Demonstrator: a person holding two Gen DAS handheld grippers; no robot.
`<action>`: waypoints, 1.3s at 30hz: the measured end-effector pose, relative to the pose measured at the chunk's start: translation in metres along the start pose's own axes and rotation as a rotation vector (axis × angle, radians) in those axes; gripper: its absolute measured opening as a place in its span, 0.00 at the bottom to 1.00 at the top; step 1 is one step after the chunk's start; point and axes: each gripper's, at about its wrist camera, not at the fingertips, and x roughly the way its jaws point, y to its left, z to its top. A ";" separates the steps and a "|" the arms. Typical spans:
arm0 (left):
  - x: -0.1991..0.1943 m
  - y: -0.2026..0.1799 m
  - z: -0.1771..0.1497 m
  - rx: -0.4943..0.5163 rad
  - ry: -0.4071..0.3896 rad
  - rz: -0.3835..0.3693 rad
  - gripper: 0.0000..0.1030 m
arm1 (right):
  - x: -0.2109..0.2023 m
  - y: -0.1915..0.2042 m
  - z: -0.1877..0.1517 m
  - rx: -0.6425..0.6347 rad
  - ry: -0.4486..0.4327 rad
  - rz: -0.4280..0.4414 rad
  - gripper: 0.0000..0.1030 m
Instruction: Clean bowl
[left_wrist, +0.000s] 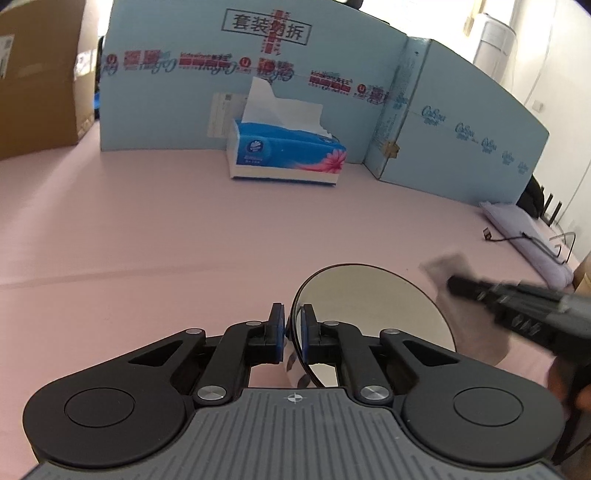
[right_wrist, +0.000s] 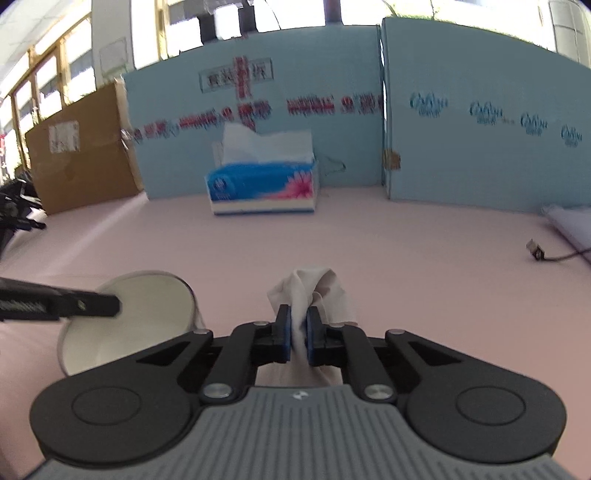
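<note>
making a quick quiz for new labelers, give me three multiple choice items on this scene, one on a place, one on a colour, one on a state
1. Where does the tissue box stand?
A. against the blue board at the back
B. inside the bowl
C. on the brown carton

2. What colour is the table cover?
A. green
B. pink
C. black

3. What is the right tool doing?
A. standing open over the bowl
B. shut on a tissue
C. shut on the cable

Key: 1 A, the box sits on the table right in front of the blue board. 2 B, the cover is pale pink in both views. 3 B, its pads pinch the crumpled tissue, while the left tool grips the rim of the bowl.
</note>
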 end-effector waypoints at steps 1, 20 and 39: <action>-0.001 0.000 0.000 -0.002 -0.001 -0.006 0.11 | -0.007 0.002 0.004 -0.002 -0.020 0.024 0.09; -0.011 -0.010 -0.013 0.023 0.002 -0.044 0.12 | -0.003 0.053 0.010 -0.053 0.080 0.303 0.09; -0.011 -0.006 -0.015 0.051 -0.006 -0.084 0.15 | -0.011 0.079 0.011 -0.324 0.154 0.153 0.35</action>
